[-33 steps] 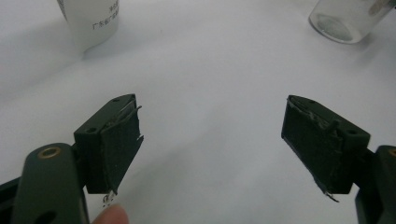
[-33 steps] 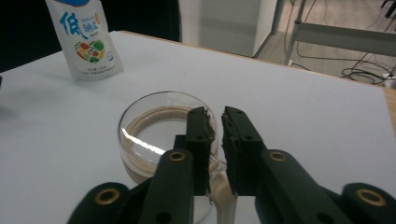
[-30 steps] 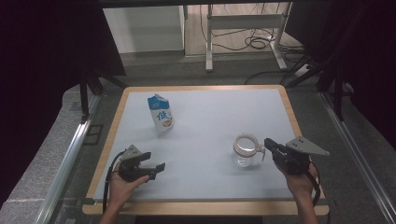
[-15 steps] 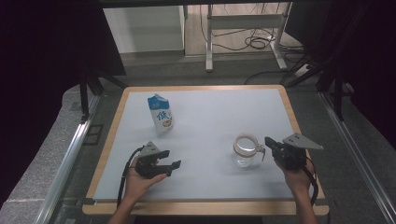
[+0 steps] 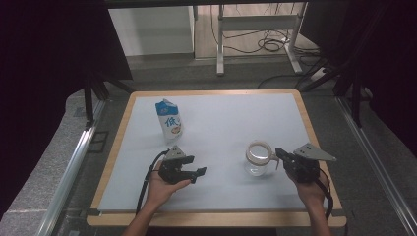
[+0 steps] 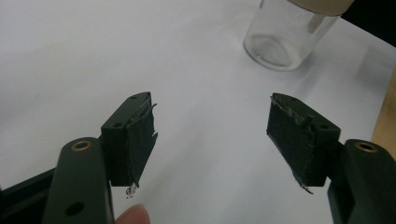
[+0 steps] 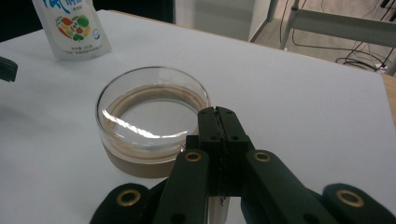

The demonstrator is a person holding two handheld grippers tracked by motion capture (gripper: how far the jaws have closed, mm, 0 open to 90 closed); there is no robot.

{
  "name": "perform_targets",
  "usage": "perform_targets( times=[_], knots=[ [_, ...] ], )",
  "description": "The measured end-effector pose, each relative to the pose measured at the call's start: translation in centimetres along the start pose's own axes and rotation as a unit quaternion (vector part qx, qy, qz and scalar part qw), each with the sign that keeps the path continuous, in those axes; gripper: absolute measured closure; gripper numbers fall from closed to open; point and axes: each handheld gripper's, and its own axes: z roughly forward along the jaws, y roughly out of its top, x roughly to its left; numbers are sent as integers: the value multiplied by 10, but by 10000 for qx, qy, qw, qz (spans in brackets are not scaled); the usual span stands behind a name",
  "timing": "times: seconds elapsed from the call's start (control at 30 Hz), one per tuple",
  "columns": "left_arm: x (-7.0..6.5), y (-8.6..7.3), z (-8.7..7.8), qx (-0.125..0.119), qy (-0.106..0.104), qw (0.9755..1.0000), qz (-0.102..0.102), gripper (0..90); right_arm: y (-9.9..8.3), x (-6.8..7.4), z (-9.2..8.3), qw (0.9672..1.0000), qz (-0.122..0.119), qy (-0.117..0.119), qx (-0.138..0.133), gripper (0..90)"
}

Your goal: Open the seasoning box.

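Note:
A clear glass jar (image 5: 257, 158) with a tan-rimmed glass lid stands right of the table's middle. My right gripper (image 5: 279, 153) is shut just to its right. In the right gripper view the closed tips (image 7: 218, 117) touch the lid's near rim (image 7: 154, 116); I see nothing between the jaws. Near the front, left of centre, my left gripper (image 5: 196, 172) is open and empty and points right toward the jar. In the left gripper view its jaws (image 6: 210, 135) stand wide apart over bare white surface, with the jar (image 6: 287, 35) farther ahead.
A blue-and-white milk carton (image 5: 168, 119) stands upright at the back left of the white board (image 5: 231, 118), and also appears in the right gripper view (image 7: 70, 28). The board has a wooden border (image 5: 314, 142). Metal rails and cables lie beyond the table.
My left gripper has moved right and a little forward, toward the table's middle and the jar. The right gripper, the jar and the carton have stayed put.

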Motion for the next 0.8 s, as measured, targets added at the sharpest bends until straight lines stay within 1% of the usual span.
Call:
perform_targets(
  times=[0.03,0.07,0.23,0.33,0.43,0.5,0.6,0.7,0.8],
  knots=[
    [0,1,1,-7,-8,10000,3,320,-1,0,0,10000,44,23,-23,900],
    [-1,3,2,-25,-16,10000,-1,329,-1,1,0,10000,47,15,-14,900],
    [-6,9,9,0,-11,9999,109,353,-2,2,-1,10000,33,12,-40,900],
    [-9,12,11,-59,-1,9999,158,401,-3,1,-2,9999,77,7,-74,900],
    [-13,16,15,-117,-14,9997,213,464,-6,0,-4,9999,130,-4,-109,900],
    [-16,20,20,-160,-42,9996,247,515,-7,-1,-4,9997,192,34,-132,900],
    [-21,27,29,-171,-100,9993,318,601,-8,0,-4,9998,158,4,-120,900],
    [-29,37,39,-208,-199,9988,399,677,-9,-1,-4,9998,168,-6,-122,900],
    [-40,51,51,-269,-270,9978,539,764,-9,-1,-4,9998,163,10,-140,900]
  ],
)
